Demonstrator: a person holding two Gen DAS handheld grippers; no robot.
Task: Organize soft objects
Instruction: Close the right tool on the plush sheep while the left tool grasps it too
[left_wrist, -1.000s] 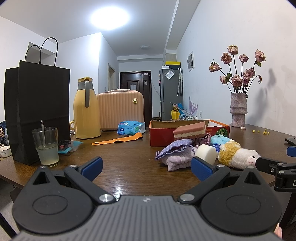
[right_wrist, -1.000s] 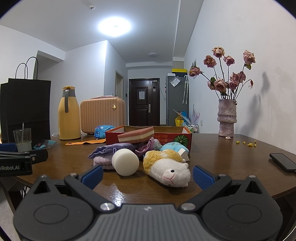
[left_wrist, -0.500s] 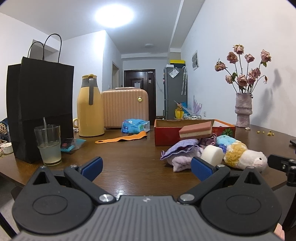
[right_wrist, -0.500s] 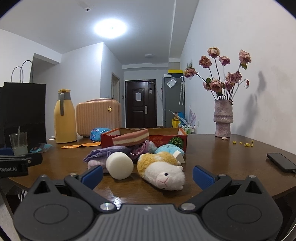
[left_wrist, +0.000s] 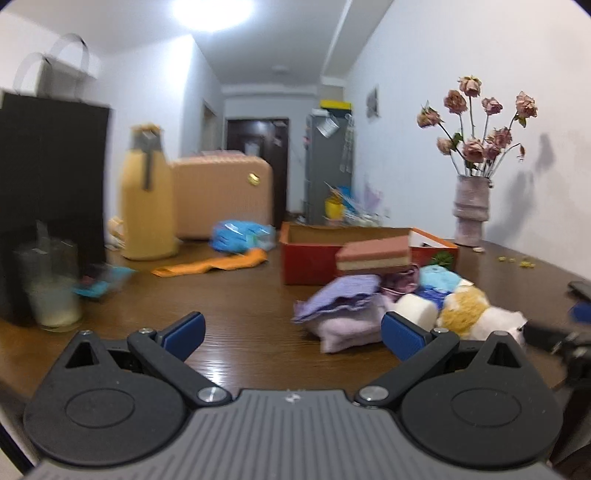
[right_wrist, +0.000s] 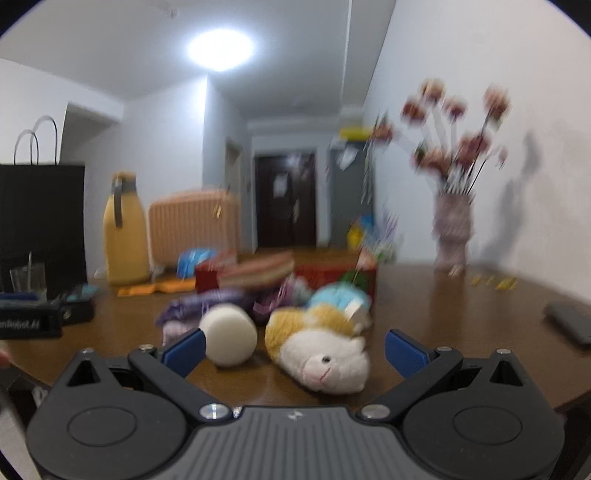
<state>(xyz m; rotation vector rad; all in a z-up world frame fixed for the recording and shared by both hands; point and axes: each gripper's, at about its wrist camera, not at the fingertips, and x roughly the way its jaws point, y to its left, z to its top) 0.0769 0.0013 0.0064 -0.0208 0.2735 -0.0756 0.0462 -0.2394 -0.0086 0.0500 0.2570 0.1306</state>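
Soft pile sits mid-table on the brown wooden table (left_wrist: 236, 306), just in front of the red cardboard box (left_wrist: 306, 258): yellow-and-white plush toy (right_wrist: 317, 350) lying on its side at the near edge of the pile, white foam cylinder (right_wrist: 229, 334) just to its left and close enough that I can't tell if they touch, folded purple cloths (left_wrist: 343, 310) left of that, blue plush (right_wrist: 338, 297) behind the toy, layered pink-and-cream sponge (left_wrist: 373, 254) resting on top of the pile against the box front. Right gripper (right_wrist: 293, 349) spread wide, empty, low at the near table edge with the toy and cylinder between its blue pads (right_wrist: 184, 349). Left gripper (left_wrist: 291, 332) also released, nothing in it, aimed at bare table left of the cloths. Further back toward the far-left: orange strip (left_wrist: 210, 264), yellow thermos (left_wrist: 147, 195), peach case (left_wrist: 221, 197), black paper bag (left_wrist: 51, 192), glass (left_wrist: 51, 284). Vase of dried roses (left_wrist: 471, 210) at far right; phone (right_wrist: 570, 321) at right edge. Both views motion-blurred.
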